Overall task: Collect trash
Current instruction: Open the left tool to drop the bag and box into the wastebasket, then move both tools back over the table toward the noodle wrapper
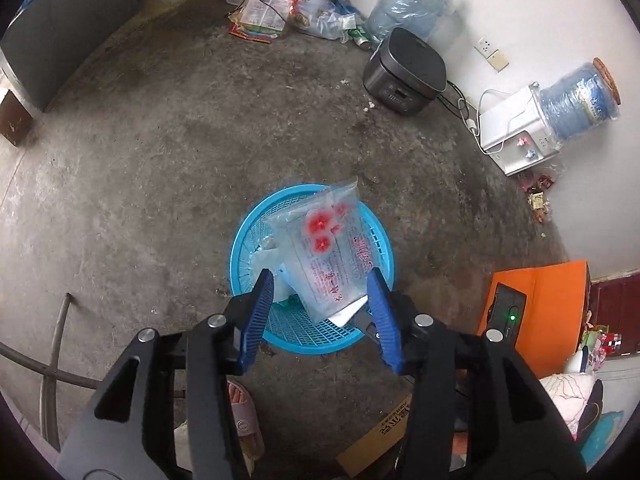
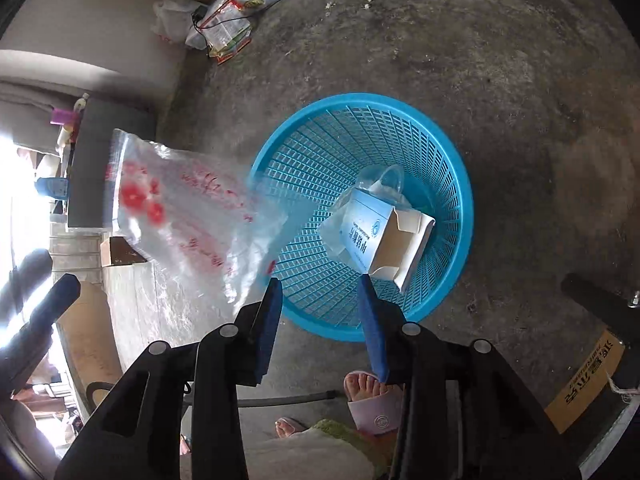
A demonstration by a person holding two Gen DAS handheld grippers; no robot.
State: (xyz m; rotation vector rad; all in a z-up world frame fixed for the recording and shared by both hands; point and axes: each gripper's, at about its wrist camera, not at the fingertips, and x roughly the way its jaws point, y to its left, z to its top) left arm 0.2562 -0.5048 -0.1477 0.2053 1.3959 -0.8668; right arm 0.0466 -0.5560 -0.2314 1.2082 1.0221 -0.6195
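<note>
Left wrist view: left gripper (image 1: 320, 286) parted about halfway, blue pads clear of everything, nothing clamped. Clear plastic bag with red print (image 1: 326, 248) seen between the jaws, over the blue mesh basket (image 1: 246, 236); looks loose and on its way in, not yet settled. White corner of a box (image 1: 352, 312) peeking out under the bag, inside the basket. Still on the concrete floor: pile of wrappers and bags (image 1: 276, 12) by the far wall, green cans (image 1: 360, 36) next to it, small snack wrappers (image 1: 538, 196) below the water dispenser (image 1: 516, 132). Rice cooker (image 1: 406, 72) and the wrapped water jug (image 1: 412, 4) probably not trash.

Right wrist view: right gripper (image 2: 320, 292) also parted, narrower than full, empty. Opened blue-and-white carton (image 2: 380, 236) inside the basket (image 2: 448, 168), tilted against a clear plastic cup (image 2: 382, 180); looks freshly let go, hard to say if fully at rest. Same printed bag (image 2: 192, 208) blurred at left, lower edge overlapping the basket rim, mostly outside the rim from this angle. Left gripper's blue finger (image 2: 60, 292) visible at the left edge. Wrapper pile (image 2: 228, 28) untouched at top. Slippered foot (image 2: 376, 400) below the basket.

Progress call: cup and carton in, bag roughly going in. Early-to-mid stage; wall pile, cans and dispenser-side wrappers left.
</note>
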